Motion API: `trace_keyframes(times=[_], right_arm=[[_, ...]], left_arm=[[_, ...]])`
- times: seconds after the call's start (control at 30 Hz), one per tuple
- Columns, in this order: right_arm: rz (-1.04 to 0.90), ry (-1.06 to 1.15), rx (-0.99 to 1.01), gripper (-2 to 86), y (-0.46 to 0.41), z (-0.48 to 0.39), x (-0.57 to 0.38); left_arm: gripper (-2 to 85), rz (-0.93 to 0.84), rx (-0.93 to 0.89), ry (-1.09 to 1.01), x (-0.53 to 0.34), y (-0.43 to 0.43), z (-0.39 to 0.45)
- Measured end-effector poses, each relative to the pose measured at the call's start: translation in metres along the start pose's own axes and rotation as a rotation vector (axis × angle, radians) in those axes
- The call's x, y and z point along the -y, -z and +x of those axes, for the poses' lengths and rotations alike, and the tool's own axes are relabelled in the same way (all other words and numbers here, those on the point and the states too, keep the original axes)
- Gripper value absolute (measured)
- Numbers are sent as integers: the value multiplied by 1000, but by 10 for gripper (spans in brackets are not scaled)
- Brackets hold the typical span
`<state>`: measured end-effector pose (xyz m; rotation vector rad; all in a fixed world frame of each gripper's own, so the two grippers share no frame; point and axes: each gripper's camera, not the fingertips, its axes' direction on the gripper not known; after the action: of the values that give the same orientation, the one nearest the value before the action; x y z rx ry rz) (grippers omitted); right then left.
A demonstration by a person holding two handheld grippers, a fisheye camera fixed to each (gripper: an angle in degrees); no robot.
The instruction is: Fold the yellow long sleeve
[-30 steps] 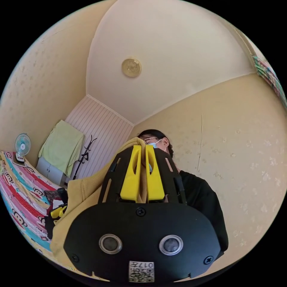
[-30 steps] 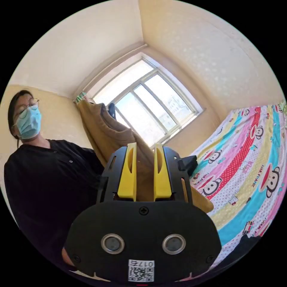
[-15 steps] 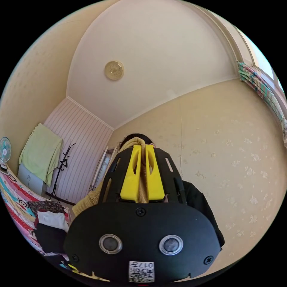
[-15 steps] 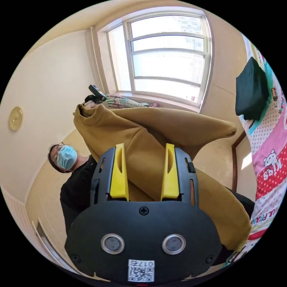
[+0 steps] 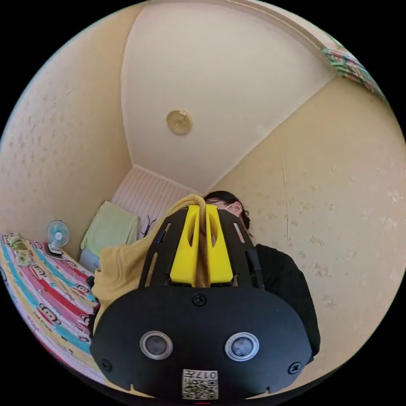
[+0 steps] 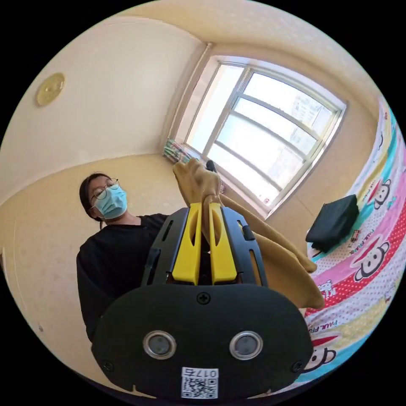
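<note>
The yellow long sleeve (image 5: 122, 270) is a mustard knit top held up in the air. In the left gripper view my left gripper (image 5: 202, 208) is shut on a fold of it, and the cloth drapes down to the left of the jaws. In the right gripper view my right gripper (image 6: 205, 206) is shut on another bunch of the yellow long sleeve (image 6: 275, 258), which hangs away to the right toward the bed. The other gripper (image 6: 210, 165) peeks out dark behind the raised cloth.
A bed with a striped cartoon sheet (image 6: 363, 270) lies at the right; a folded dark garment (image 6: 334, 222) rests on it. The sheet (image 5: 42, 287) also runs along the left, with a small fan (image 5: 57, 234) and a green-draped cabinet (image 5: 110, 228). A person in black (image 6: 114, 253) stands close. A window (image 6: 270, 139) is behind.
My right gripper, open around the cloth half a second ago, has shut on it. Both cameras have swung; the left gripper has kept its hold.
</note>
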<state>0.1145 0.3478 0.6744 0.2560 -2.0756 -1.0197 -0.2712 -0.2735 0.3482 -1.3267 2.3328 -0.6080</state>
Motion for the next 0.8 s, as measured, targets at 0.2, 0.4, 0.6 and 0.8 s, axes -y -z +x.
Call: trace_keyframes(times=[0.2,0.4,0.6,0.8], right_arm=[[7,185,-555,30,-8,-113,21],[33,456,-641,28,-81,-194,27],[75,628,-782,26,-144,-258,12],[61,650,-952,26,-181,-285,31]], left_arm=[[-4,-81,634,159,2,53,-9],[-4,-28,886,93,8,49,17],[-4,81,969,-181,39,21,75],[-5,102,1018,-212,104,30,54]])
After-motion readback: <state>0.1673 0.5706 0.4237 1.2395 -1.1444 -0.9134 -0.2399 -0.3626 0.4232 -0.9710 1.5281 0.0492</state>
